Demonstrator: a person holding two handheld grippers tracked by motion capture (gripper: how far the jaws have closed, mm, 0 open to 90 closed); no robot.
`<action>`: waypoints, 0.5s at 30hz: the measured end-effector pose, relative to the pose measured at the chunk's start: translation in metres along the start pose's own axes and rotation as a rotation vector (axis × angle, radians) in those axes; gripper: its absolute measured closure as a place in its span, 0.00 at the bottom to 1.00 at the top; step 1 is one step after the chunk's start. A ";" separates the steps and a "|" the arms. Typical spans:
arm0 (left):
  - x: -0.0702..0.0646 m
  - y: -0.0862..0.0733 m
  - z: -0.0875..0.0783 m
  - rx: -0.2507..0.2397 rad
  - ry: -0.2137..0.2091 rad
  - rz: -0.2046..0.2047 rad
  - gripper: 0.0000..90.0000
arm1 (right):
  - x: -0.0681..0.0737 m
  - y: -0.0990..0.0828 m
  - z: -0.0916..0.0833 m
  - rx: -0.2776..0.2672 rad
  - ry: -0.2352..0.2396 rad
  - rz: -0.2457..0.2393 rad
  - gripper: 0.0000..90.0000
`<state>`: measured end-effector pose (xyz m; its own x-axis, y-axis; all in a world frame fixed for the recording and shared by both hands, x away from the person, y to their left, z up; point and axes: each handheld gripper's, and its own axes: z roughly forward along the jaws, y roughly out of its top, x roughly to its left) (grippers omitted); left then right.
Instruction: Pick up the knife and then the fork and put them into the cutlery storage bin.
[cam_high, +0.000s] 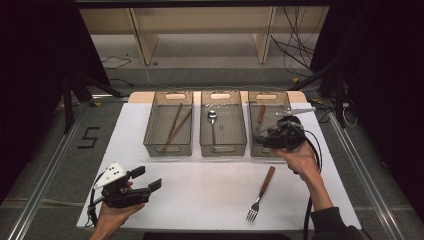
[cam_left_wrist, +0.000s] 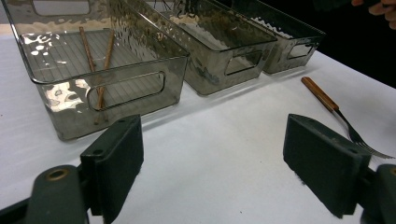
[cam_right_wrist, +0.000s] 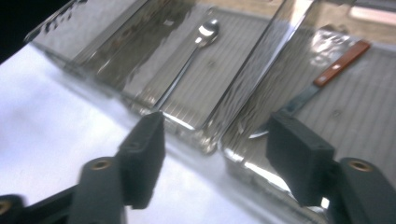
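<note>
Three smoked-plastic bins stand side by side on the white tabletop (cam_high: 210, 190), and the middle bin (cam_high: 223, 148) serves as the landmark here. It holds a metal spoon (cam_high: 212, 120) lying lengthwise, bowl toward the far end. The bin to its left (cam_high: 168, 148) holds a pair of wooden chopsticks (cam_high: 176, 125), slightly crossed. The bin to its right (cam_high: 252, 145) holds a knife with a red-brown handle (cam_high: 260, 114), handle toward the far end.

The right gripper (cam_high: 265, 135) hovers over the near end of that right-hand bin, just beside the middle bin's near right corner. Its jaws stand apart with nothing between them; in the right gripper view (cam_right_wrist: 212, 149) they frame the wall shared by the middle and right-hand bins, the spoon (cam_right_wrist: 194, 51) ahead on one side and the knife (cam_right_wrist: 322, 77) lying loose in its bin on the other, touched by neither jaw.

A fork with a wooden handle (cam_high: 261, 192) lies on the tabletop nearer the person than the middle bin and off to its right, tines toward the person, well clear of both grippers.

The left gripper (cam_high: 147, 178) is held low over the tabletop, well to the near left of the middle bin, pointing right. Its jaws are spread wide and empty; the left gripper view (cam_left_wrist: 212, 163) shows bare white surface between them, with the chopstick bin (cam_left_wrist: 126, 88) and the fork (cam_left_wrist: 336, 109) beyond.
</note>
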<state>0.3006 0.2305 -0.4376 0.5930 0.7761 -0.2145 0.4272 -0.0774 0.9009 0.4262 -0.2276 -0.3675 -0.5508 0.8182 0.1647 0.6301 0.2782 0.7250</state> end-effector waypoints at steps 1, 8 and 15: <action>0.000 0.000 0.000 -0.001 0.001 0.000 0.22 | 0.002 -0.005 0.000 0.010 0.006 -0.006 0.47; 0.000 0.000 0.000 -0.002 0.001 0.003 0.22 | 0.008 -0.033 0.007 0.047 0.040 -0.033 0.66; 0.000 0.000 0.000 -0.004 0.001 0.003 0.22 | 0.004 -0.056 0.023 0.117 0.026 -0.052 0.83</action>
<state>0.3005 0.2307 -0.4377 0.5939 0.7764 -0.2110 0.4223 -0.0775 0.9031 0.4015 -0.2280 -0.4224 -0.5977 0.7880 0.1476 0.6588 0.3778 0.6506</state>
